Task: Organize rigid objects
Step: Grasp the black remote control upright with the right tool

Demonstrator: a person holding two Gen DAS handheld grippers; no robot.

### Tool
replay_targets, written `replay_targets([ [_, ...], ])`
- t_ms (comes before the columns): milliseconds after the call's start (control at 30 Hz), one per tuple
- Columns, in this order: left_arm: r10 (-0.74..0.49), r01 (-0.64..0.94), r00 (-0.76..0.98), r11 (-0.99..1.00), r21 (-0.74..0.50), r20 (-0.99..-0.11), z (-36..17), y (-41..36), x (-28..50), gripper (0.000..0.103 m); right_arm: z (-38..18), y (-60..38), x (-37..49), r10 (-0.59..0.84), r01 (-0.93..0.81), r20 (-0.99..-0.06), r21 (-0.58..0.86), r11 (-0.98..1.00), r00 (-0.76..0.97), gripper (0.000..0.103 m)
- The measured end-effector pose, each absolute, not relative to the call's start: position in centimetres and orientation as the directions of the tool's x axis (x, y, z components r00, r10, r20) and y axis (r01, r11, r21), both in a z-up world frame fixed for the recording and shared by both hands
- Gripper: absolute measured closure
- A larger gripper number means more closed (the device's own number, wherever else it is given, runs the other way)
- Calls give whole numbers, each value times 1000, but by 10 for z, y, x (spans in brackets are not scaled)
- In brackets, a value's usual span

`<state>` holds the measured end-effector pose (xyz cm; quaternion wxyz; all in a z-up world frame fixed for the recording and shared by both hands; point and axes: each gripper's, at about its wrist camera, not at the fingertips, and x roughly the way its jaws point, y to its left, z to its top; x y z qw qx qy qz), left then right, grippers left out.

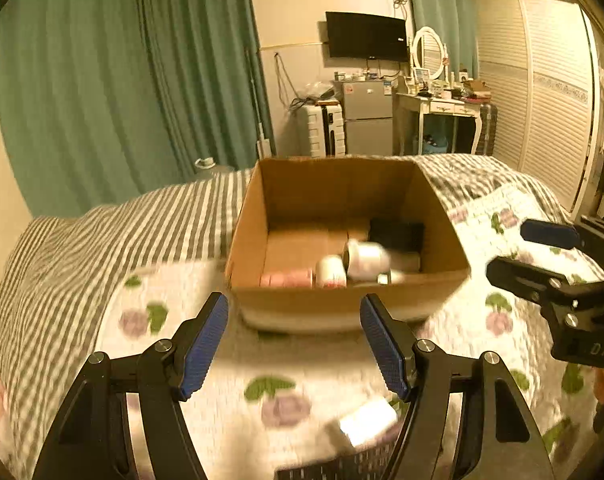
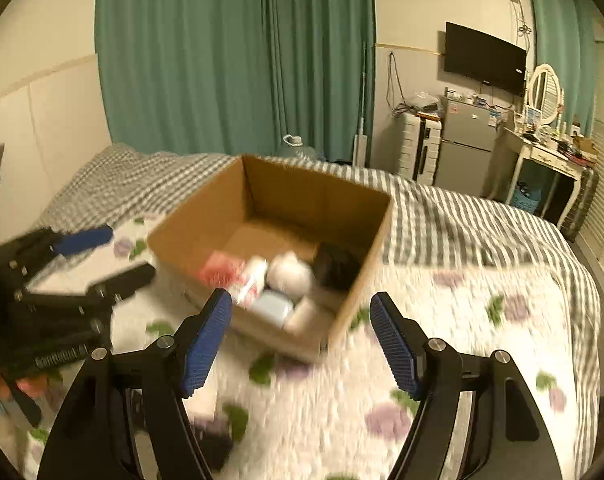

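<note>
White bottle (image 1: 366, 420) lying blurred on bedspread (image 1: 230, 412), just under left gripper (image 1: 294, 344), whose fingers are gaping wide, holding nothing. Right gripper (image 2: 300, 344) likewise spread, empty. Cardboard box (image 1: 342, 300) sitting mid-bed, already holding bottles (image 1: 354, 264). Advice: be squaring fingers across bottle's width before closing.

— What sits ahead of the left hand-held gripper (image 1: 294, 344)?

— An open cardboard box (image 1: 342, 300) on the bed (image 1: 102, 232), with the gripper's blue pads spread wide and nothing between them.

— What's in the box?

— White bottles (image 1: 366, 258), a pink item (image 1: 288, 279) and something black (image 1: 396, 234) at the back, all blurred.

— Anything else?

— The right hand-held gripper (image 1: 514, 252) at the right edge, fingers apart, and a white object (image 1: 366, 420) on the floral quilt (image 1: 278, 396) near the camera.
</note>
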<state>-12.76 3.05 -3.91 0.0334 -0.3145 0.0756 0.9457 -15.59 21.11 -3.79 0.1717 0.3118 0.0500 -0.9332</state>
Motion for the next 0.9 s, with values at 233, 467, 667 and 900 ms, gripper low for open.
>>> replay_targets([
  [233, -3, -77, -731, -993, 87, -683, -84, 15, -105, 32, -79, 214, -129, -284, 347, -672, 43, -937, -684, 32],
  [467, -89, -7, -631, -993, 121, -770, -129, 10, -99, 32, -111, 200, -123, -321, 393, -718, 71, -917, -618, 32],
  [667, -65, -43, -623, -992, 117, -779, -137, 12, -100, 32, -136, 174, -122, -366, 497, -768, 73, -865, -525, 32],
  [900, -161, 82, -608, -987, 140, -778, -129, -12, -96, 32, -149, 145, -108, -421, 628, -797, 67, -775, -434, 32],
])
